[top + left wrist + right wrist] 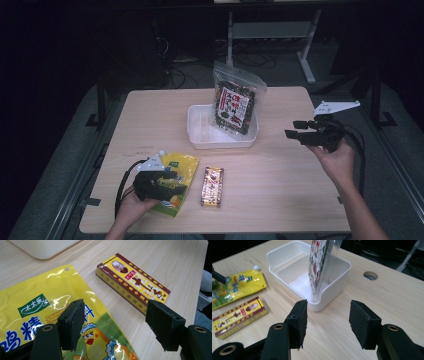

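Yellow chicken-powder pouch (177, 180) is lying flat near the front left of the counter (280, 175), and the left tongs (172, 184) sit right on top of it, low over the printed side. From the left gripper view the two black pads (72, 323) are spread apart with nothing pinched between them; one pad hangs over the cartoon chick on the pouch (50, 315), the other over bare wood next to the pouch's edge. So released, not grabbing anything.

Just beside the pouch to the right there's a small yellow-and-maroon box (212, 186), flat on the counter, not touching the pouch as far as I can see. In the left gripper view the same box (132, 287) sits just past the far pad.

Further back, around the middle of the counter, is a white plastic tub (197, 131) with a clear snack bag (234, 102) standing up in it, leaning on the right-hand part of the tub. The right gripper view shows that bag (320, 267) resting against the tub's near wall (329, 298).

Way over on the right, the right tongs (296, 129) are held up in the air off the counter's edge, well apart from the tub, pointing toward it. Pads (298, 322) wide apart, nothing in them, so released too.
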Motion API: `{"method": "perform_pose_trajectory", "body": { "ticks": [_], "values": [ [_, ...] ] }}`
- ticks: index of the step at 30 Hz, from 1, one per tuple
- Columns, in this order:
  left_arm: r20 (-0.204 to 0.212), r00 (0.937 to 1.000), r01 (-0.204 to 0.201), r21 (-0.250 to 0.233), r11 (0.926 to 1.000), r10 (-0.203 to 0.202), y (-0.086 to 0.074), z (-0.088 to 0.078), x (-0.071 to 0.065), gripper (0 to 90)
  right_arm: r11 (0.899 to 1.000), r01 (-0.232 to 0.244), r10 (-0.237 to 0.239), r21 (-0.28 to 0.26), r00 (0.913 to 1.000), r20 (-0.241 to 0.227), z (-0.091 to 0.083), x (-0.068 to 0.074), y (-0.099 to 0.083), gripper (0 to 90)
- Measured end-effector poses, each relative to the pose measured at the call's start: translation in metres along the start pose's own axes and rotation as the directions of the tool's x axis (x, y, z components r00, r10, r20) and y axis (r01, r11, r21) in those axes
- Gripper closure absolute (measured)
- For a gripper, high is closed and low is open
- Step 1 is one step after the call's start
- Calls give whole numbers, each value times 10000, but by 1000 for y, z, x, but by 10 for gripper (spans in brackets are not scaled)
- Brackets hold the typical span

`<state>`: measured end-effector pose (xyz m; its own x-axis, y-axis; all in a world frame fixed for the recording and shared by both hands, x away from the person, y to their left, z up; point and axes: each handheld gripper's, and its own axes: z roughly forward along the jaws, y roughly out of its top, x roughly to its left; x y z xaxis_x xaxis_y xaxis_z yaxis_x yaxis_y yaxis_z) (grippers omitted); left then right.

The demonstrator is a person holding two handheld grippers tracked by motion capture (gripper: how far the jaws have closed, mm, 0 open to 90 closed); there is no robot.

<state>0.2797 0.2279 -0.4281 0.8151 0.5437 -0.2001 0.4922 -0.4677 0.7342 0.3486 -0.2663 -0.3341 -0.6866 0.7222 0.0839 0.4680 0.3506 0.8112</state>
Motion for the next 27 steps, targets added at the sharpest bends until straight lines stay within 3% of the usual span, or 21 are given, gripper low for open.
{"method": "perform_pose_trajectory", "body": {
  "ticks": [17,27],
  "values": [
    [49,10000,-23,26,10000,23,0,1,-2,309,9990,173,-178,407,9997,139,-14,26,-23,455],
    [-35,10000,-27,32,10000,27,0,-1,-2,306,9989,154,-125,441,9978,-657,3,49,-24,407]
  ]
}}
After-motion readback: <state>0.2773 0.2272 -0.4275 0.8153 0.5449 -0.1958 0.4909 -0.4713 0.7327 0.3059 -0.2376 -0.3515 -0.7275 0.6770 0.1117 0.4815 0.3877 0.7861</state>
